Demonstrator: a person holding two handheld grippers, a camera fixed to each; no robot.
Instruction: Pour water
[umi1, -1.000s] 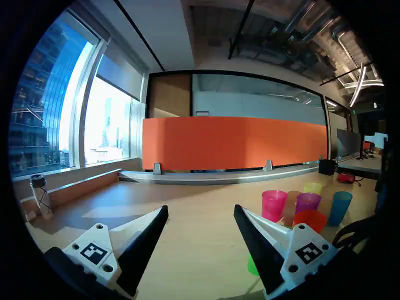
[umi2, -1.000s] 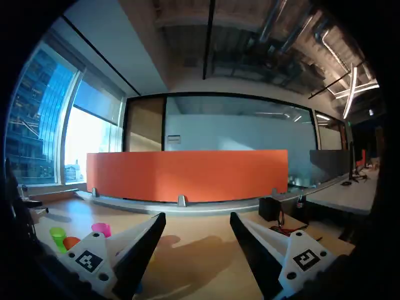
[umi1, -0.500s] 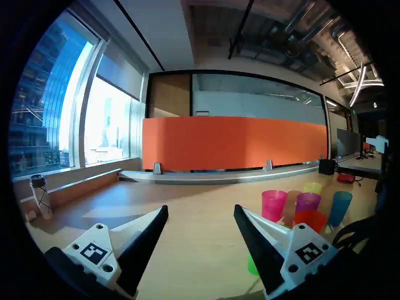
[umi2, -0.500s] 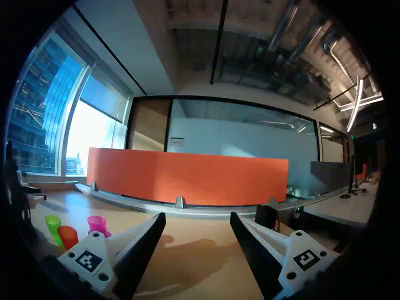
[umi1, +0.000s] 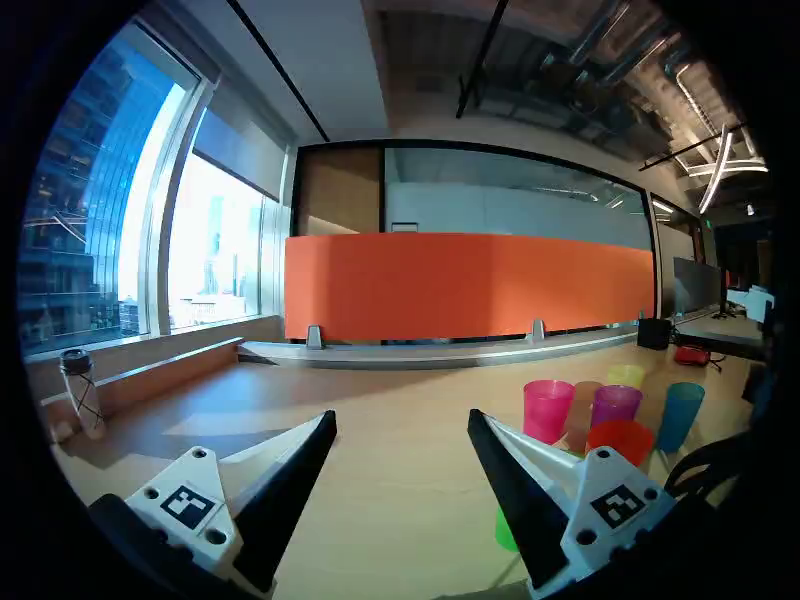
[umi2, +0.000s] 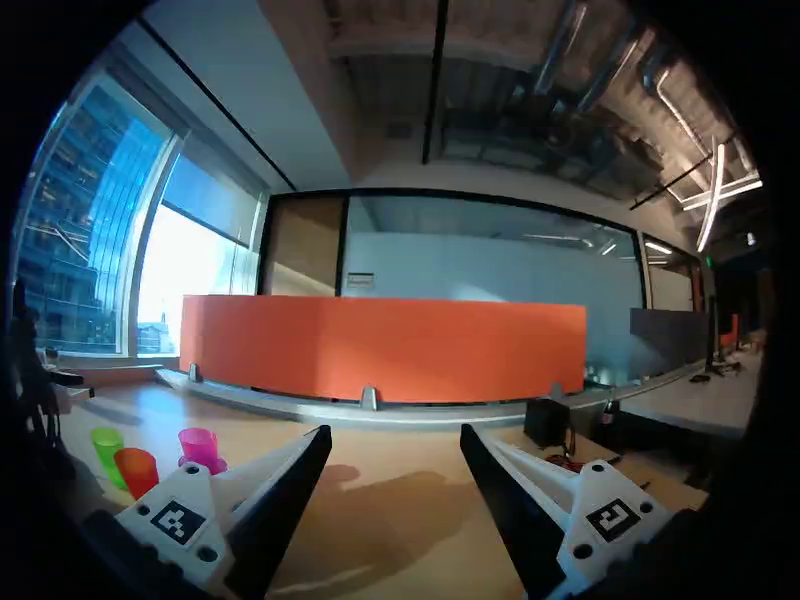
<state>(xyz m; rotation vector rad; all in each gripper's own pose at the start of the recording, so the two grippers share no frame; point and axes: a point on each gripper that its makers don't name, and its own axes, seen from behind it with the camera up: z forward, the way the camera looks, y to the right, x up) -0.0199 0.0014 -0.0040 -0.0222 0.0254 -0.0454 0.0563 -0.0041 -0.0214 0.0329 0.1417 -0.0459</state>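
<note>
Left gripper view: the left gripper hangs low over the wooden desk, its two fingers spread wide with nothing between them. Nearest to it, a green cup peeks out from behind one finger. Just past that stand a red-orange cup, then a pink cup, a purple cup, a teal cup and a yellow cup, packed close together. Whether any of them holds water cannot be told from here.

These look like thin plastic tumblers: light, fairly stiff, smooth-walled and easy to tip or squeeze out of round. A hold across the mid-wall, below the rim, with gentle pressure seems safest. The tight cluster leaves little room for a finger between neighbours.

Farther off, a small bottle stands on the window ledge, and an orange partition closes the desk's far edge.

In the right gripper view, the right gripper is likewise parted and empty, with three of the cups off to one side, well apart from its fingers.
</note>
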